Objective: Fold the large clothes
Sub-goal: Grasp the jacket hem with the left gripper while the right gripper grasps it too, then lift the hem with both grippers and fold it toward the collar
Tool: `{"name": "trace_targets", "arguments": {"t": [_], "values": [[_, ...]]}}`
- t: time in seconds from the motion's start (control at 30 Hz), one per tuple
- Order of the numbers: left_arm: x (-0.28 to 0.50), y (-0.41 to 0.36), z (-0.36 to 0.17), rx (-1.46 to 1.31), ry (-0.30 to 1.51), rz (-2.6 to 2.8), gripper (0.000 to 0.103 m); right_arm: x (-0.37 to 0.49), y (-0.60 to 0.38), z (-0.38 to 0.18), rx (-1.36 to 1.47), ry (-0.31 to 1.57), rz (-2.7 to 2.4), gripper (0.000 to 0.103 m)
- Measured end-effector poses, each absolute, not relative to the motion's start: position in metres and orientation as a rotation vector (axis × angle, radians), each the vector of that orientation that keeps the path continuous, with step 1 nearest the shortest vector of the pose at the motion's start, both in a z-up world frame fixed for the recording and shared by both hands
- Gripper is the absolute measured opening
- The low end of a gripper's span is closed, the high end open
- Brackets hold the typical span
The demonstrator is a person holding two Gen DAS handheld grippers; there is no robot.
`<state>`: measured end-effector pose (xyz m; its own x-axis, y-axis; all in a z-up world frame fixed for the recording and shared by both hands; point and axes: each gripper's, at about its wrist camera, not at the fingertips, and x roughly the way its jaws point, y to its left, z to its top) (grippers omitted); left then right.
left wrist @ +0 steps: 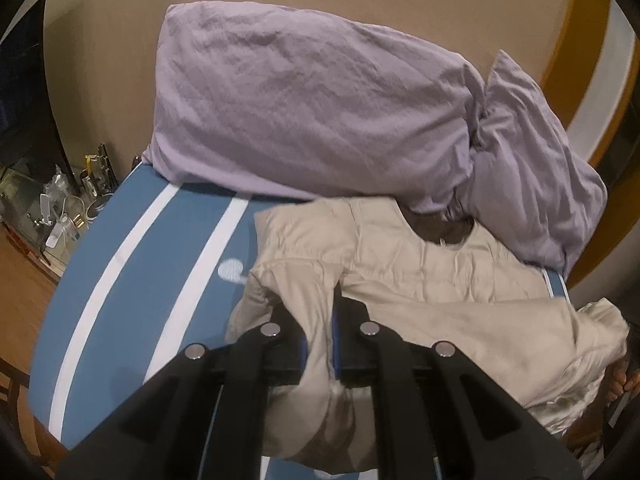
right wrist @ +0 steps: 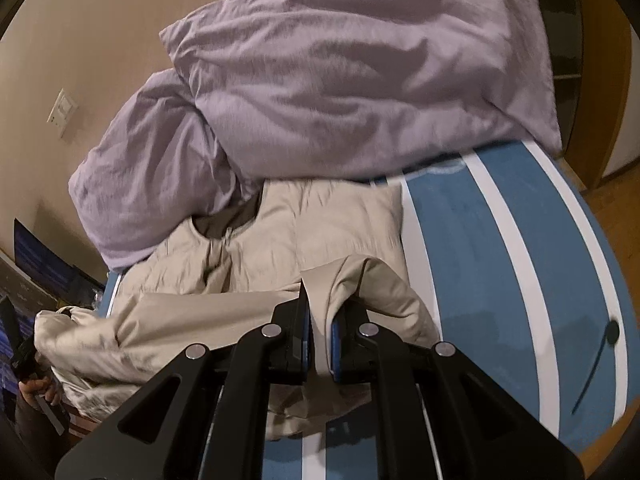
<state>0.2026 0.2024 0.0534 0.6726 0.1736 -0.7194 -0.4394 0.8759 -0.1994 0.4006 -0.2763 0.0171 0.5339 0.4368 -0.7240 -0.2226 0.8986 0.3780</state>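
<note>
Two tools each pinch a fold of the same beige garment point(left wrist: 420, 264), which lies crumpled on the bed point(left wrist: 132, 280) with its blue cover and white stripes. The left tool point(left wrist: 320, 328) has its fingers drawn together on a bunch of the beige cloth that rises between the blue pads and spills down below them toward the camera. The right tool point(right wrist: 320, 332) is likewise clamped on a raised ridge of the garment point(right wrist: 280, 224), the cloth standing up in a peak between its two fingers.

The garment's neck opening faces away from both cameras, toward the lilac bedding point(left wrist: 304, 96), and its upper edge touches or slips just under that pile. In the left wrist view the garment fills the right half of the bed, and bare blue cover shows to the left of it. In the right wrist view the bare striped cover point(right wrist: 500, 264) lies to the right of the garment, with a dark cord-like mark on it near the edge.

Lilac bedding point(right wrist: 352, 80) is heaped at the far end of the bed against a tan wall point(left wrist: 104, 64). Beside the bed in the left wrist view, a cluttered low shelf point(left wrist: 60, 208) holds small clear containers.
</note>
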Motion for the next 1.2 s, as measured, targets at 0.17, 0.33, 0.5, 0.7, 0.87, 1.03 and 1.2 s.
{"name": "trace_targets", "arguments": {"t": [0.17, 0.33, 0.5, 0.7, 0.87, 1.03, 1.2], "values": [[0.237, 0.208, 0.056, -0.377, 0.769, 0.413, 0.009, 0.451, -0.267, 0.017, 0.255, 0.945, 0.411, 0.008], [0.271, 0.218, 0.049, -0.392, 0.797, 0.479, 0.009, 0.502, -0.251, 0.003, 0.253, 0.985, 0.406, 0.008], [0.305, 0.232, 0.033, -0.402, 0.850, 0.525, 0.009, 0.539, -0.239, -0.022, 0.279, 1.042, 0.349, 0.008], [0.349, 0.247, 0.008, -0.378, 0.928, 0.510, 0.011, 0.563, -0.237, -0.047, 0.341, 1.097, 0.256, 0.009], [0.374, 0.256, -0.011, -0.374, 0.983, 0.490, 0.014, 0.571, -0.242, -0.064, 0.412, 1.138, 0.195, 0.011], [0.389, 0.263, -0.021, -0.400, 1.016, 0.455, 0.018, 0.573, -0.258, -0.063, 0.512, 1.184, 0.200, 0.027], [0.399, 0.268, -0.010, -0.411, 0.997, 0.403, 0.040, 0.566, -0.273, -0.041, 0.519, 1.159, 0.205, 0.048]]}}
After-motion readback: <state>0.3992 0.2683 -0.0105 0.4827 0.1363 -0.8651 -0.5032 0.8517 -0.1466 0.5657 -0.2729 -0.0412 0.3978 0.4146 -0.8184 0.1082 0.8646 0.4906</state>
